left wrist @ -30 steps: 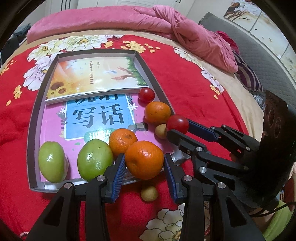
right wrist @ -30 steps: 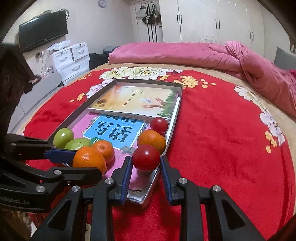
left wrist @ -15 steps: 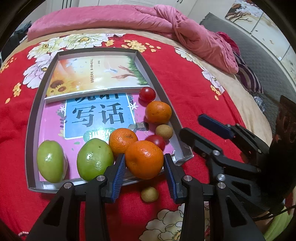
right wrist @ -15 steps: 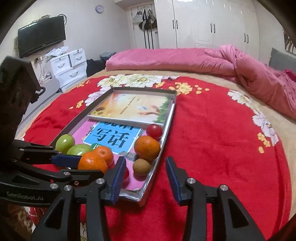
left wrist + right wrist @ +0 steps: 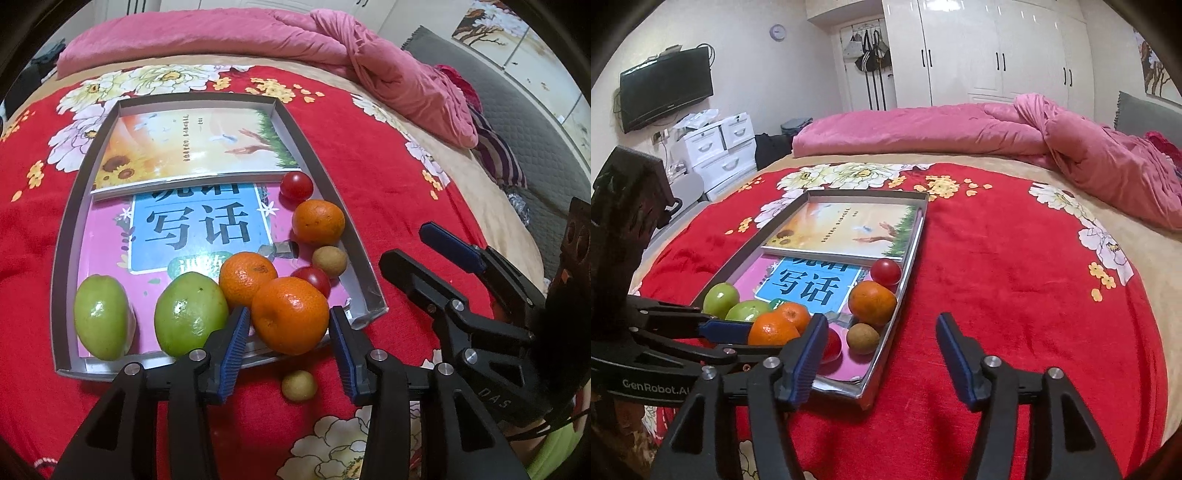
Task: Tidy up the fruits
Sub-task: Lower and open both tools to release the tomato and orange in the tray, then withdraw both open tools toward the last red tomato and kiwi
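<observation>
We work on the bed (image 5: 388, 177), where the tray (image 5: 364, 254) lies on the red blanket with two books inside it and most of the fruit gathered along its near and right sides. Two green fruits (image 5: 190, 314) sit at the near edge, then three oranges, two tomatoes and a small brown fruit (image 5: 329, 261) by the right wall.

The left gripper (image 5: 286, 328) has the near orange (image 5: 290, 314) between its jaws, over the tray's near rim; the pads sit close on both sides, so we judge it clamped, though contact on the right looks slight. To do this step well, we should carry the orange clear over the rim and lower it into bare tray floor beside the other oranges before easing the grip, so it does not roll onto the blanket.

The right gripper (image 5: 881, 356) hangs beside the tray's right wall, jaws wide apart and holding nothing.

One little brown fruit (image 5: 299, 386) lies outside on the blanket, just beneath the left jaws; we would take it next.
</observation>
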The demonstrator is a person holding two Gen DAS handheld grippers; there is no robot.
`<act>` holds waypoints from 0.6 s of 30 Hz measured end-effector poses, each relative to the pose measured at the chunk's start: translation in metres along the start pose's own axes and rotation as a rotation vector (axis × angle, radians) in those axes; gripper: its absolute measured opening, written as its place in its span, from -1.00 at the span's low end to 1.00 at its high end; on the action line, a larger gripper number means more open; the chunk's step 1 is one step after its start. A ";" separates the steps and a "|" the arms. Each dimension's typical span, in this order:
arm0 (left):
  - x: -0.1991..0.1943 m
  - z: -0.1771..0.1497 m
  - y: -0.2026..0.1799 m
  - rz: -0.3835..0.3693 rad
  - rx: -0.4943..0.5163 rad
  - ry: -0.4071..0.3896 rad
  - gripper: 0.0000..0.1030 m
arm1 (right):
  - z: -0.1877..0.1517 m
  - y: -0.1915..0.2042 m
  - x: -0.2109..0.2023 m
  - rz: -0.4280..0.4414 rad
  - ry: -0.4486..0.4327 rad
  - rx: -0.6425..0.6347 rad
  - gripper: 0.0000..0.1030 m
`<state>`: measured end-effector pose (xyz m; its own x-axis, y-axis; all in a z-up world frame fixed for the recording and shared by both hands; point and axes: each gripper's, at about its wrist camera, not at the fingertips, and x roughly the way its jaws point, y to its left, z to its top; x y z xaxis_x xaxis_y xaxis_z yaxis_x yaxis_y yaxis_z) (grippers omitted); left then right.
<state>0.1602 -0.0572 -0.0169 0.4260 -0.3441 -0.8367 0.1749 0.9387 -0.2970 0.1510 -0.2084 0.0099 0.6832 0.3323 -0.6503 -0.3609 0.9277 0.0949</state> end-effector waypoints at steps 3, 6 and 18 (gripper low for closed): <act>-0.001 0.000 0.001 0.001 0.000 0.000 -0.06 | 0.000 -0.002 0.000 0.004 -0.001 0.013 0.23; -0.002 0.000 0.001 0.004 0.000 -0.003 0.03 | 0.000 -0.004 0.000 0.004 -0.004 0.027 0.26; -0.016 0.000 -0.002 0.005 0.007 -0.026 0.24 | 0.003 -0.012 -0.009 0.007 -0.048 0.078 0.41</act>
<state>0.1527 -0.0537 -0.0032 0.4500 -0.3398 -0.8258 0.1788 0.9403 -0.2895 0.1516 -0.2219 0.0167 0.7110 0.3447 -0.6130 -0.3164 0.9352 0.1589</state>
